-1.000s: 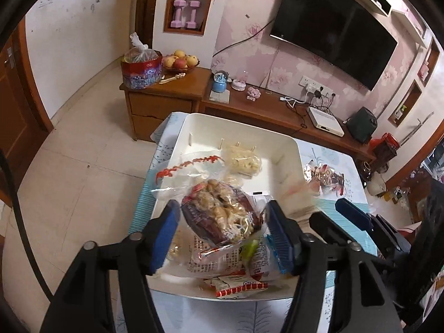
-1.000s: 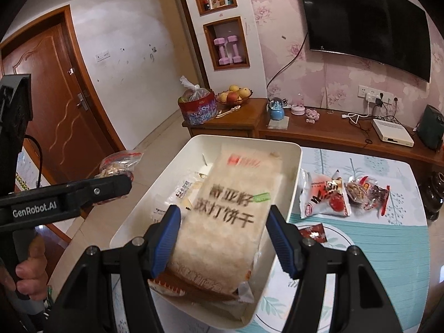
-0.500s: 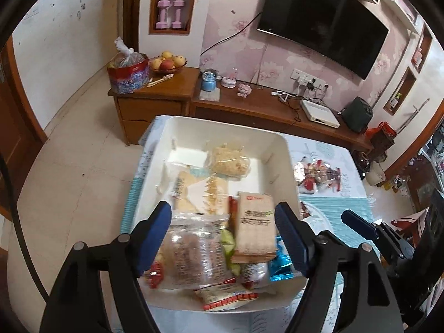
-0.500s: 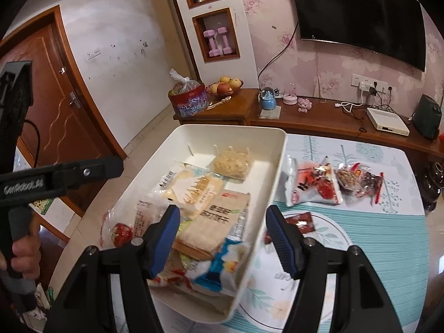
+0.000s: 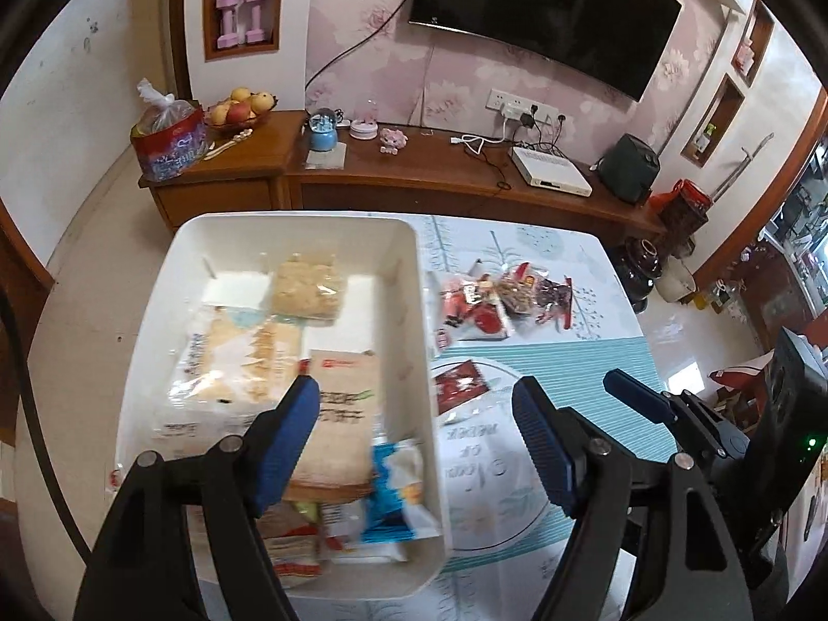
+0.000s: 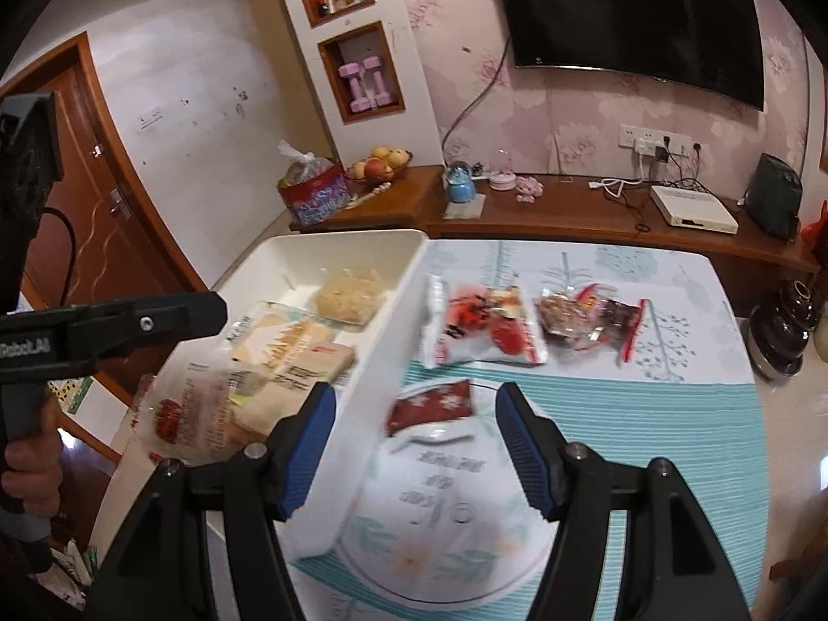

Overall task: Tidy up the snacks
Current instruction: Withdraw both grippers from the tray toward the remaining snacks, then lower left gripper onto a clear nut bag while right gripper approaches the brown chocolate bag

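A white bin [image 5: 420, 310] on the table's left side holds several snack packs, among them a tan cracker pack [image 5: 344, 403], a clear rice-cake pack [image 5: 308, 287] and a blue packet [image 5: 398, 491]. My left gripper [image 5: 416, 445] hangs open above the bin's right wall with nothing between its pads. My right gripper [image 6: 416, 445] is open too, straddling the bin wall [image 6: 372, 362] and a small dark red packet [image 6: 432, 406] that lies on the table below it. Farther back on the table lie a white-and-red packet [image 6: 481, 331] and a clear red-edged packet [image 6: 590, 321].
The table carries a teal striped mat [image 6: 647, 414]. Dark jars [image 6: 781, 331] stand off its right edge. Behind it runs a low wooden cabinet [image 6: 569, 207] with a fruit bowl, a red bag and a white box. A hand [image 6: 26, 466] holds the left gripper's handle.
The left gripper let go of a nut bag and the right one let go of the cracker pack; both packs now lie in the bin. Both grippers moved right towards the loose packets.
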Demonstrator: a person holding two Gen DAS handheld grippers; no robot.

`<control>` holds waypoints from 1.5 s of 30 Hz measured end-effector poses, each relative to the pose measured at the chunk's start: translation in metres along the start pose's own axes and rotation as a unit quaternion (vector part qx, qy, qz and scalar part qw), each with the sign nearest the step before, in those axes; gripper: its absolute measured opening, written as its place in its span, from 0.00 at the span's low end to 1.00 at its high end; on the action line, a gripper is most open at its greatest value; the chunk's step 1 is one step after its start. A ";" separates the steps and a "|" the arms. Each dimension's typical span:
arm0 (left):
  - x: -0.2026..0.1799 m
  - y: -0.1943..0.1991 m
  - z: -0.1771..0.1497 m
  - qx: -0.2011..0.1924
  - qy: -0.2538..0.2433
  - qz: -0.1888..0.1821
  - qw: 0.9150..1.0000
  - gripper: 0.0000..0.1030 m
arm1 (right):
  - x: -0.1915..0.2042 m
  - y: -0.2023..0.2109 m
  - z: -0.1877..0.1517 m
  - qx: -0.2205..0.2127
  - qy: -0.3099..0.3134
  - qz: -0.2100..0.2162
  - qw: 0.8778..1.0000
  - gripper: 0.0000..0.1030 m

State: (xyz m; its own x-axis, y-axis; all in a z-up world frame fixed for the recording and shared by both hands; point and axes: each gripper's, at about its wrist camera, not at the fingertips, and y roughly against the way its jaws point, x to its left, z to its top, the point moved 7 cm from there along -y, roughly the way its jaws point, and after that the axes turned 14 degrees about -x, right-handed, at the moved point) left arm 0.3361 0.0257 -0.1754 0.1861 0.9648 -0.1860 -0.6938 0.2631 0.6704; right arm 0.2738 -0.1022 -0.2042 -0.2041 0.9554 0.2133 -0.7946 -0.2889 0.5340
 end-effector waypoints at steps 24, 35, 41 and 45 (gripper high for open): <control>-0.089 -0.117 0.024 0.082 0.141 -0.010 0.987 0.82 | -0.107 -0.007 0.036 0.026 0.241 0.029 0.970 0.63; -0.102 -0.185 0.015 0.173 0.200 0.006 0.964 0.82 | -0.125 -0.052 0.028 0.016 0.329 0.045 0.943 0.63; -0.105 -0.216 0.013 0.209 0.214 0.032 0.954 0.82 | -0.136 -0.080 0.009 0.021 0.356 0.045 0.933 0.63; -0.107 -0.238 0.003 0.241 0.239 0.025 0.940 0.82 | -0.141 -0.094 -0.007 0.021 0.370 0.044 0.928 0.63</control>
State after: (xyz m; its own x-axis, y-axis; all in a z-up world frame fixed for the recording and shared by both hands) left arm 0.4832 -0.1403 -0.3127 -0.2527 0.8943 -0.3694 -0.2758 0.2994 0.9134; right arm 0.3736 -0.2098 -0.2900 -0.6168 0.7033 -0.3534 -0.7357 -0.3556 0.5764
